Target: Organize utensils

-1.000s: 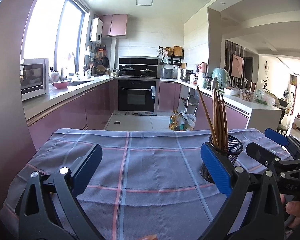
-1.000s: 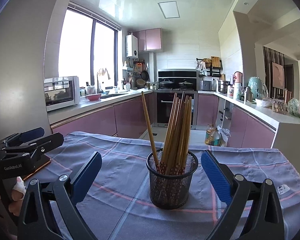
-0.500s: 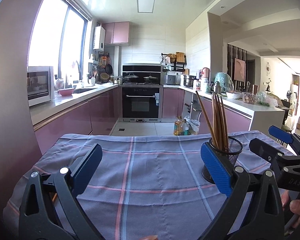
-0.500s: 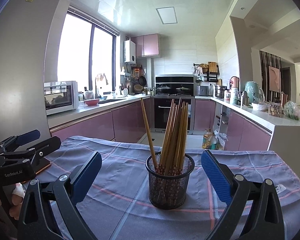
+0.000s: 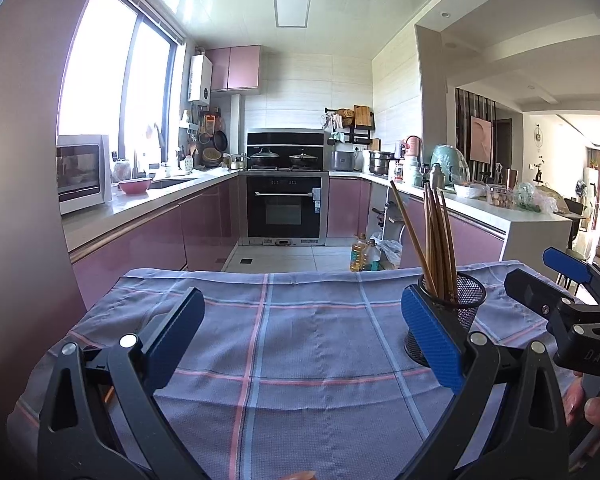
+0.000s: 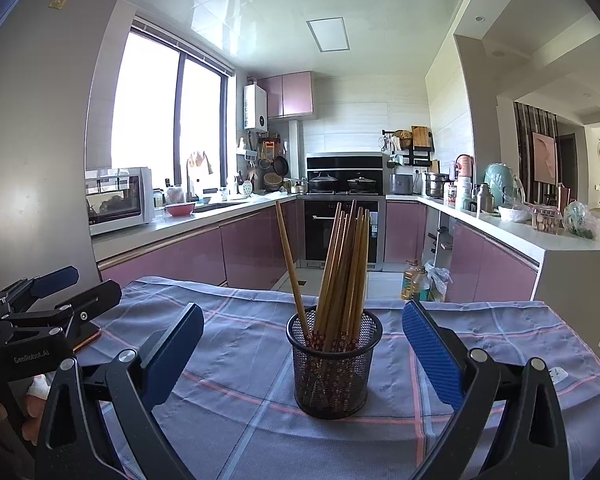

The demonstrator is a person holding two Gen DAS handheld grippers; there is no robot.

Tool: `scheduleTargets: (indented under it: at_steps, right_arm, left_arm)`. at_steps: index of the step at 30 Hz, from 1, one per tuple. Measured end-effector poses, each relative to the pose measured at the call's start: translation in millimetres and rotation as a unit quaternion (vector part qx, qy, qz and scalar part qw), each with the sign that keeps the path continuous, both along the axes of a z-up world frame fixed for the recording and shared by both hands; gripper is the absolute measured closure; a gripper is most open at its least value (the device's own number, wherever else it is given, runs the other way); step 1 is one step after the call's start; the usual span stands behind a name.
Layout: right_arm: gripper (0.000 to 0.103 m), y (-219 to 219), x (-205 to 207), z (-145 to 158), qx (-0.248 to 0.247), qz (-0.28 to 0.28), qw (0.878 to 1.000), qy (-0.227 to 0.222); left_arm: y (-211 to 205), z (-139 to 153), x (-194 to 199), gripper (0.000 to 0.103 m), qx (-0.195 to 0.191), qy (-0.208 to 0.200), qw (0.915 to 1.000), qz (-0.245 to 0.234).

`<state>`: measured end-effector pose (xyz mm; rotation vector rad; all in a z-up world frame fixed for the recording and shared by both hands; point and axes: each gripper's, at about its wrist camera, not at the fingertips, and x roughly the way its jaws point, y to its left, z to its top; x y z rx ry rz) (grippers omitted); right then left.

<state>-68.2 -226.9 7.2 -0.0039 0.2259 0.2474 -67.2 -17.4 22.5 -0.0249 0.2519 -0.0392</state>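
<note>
Right gripper (image 6: 302,354) hangs with its jaws spread wide, and the mesh cup (image 6: 334,364) stands dead ahead between them, gaps on both sides. Chopsticks (image 6: 340,268) fan up out of it, one leaning left, so the way in from above is crowded. Left gripper (image 5: 300,338) faces bare checked cloth (image 5: 300,360), the cup just off its right finger, the other gripper beyond

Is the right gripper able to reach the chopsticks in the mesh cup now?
Probably yes. The right gripper is open, and the mesh cup stands straight ahead between its fingers. The chopsticks stick up above the rim, and nothing on the cloth blocks the way.
</note>
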Motion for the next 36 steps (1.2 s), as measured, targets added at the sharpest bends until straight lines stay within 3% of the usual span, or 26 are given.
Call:
scheduleTargets:
  at_steps: [36]
  right_arm:
    - [0.007, -0.4, 3.2, 2.4, 0.005, -0.006, 1.0, -0.001]
  left_arm:
    - [-3.1, -2.2, 3.6, 0.006, 0.0, 0.004, 1.0, -0.005]
